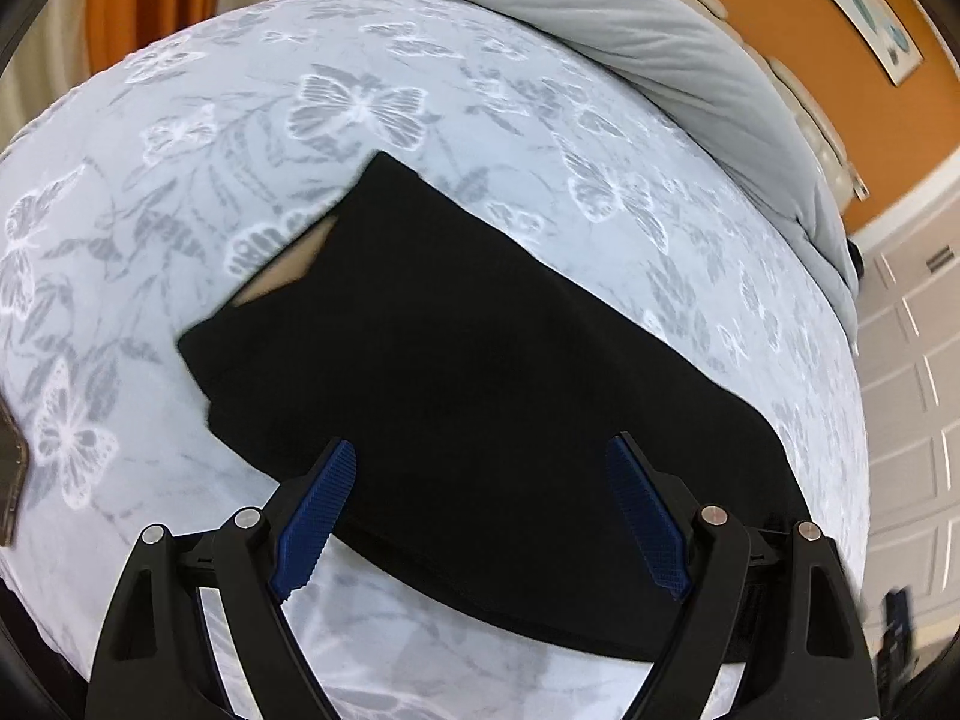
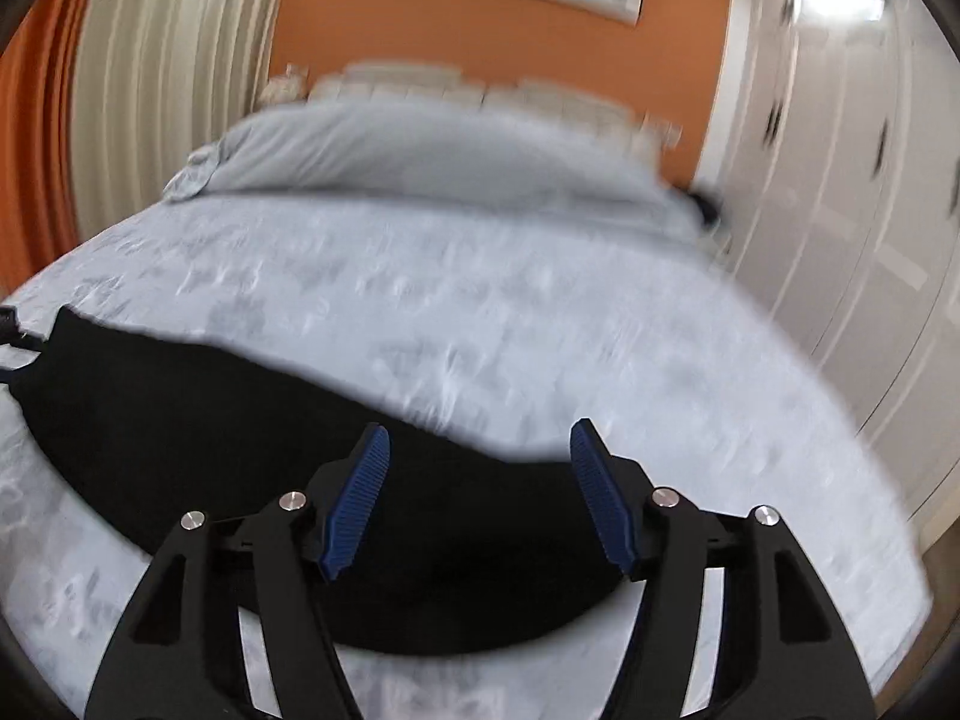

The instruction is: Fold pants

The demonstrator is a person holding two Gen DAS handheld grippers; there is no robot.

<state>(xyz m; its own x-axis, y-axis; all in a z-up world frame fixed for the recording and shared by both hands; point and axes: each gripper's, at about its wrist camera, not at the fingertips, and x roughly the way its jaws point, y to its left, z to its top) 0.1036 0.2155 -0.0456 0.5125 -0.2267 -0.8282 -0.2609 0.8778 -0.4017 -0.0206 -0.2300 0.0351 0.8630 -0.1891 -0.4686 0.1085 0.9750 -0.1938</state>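
Folding the soft black pants (image 1: 480, 372) lying flat on the butterfly-print bed (image 1: 372, 108) near its front edge goes best if each spread, empty hand-held gripper, left (image 1: 480, 480) and right (image 2: 480, 468), pinches one end evenly.

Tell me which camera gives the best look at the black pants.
The left wrist view: the black pants are sharp there, lying on the butterfly bedspread with their far edge and corners visible. The right wrist view shows them blurred, as a dark band.
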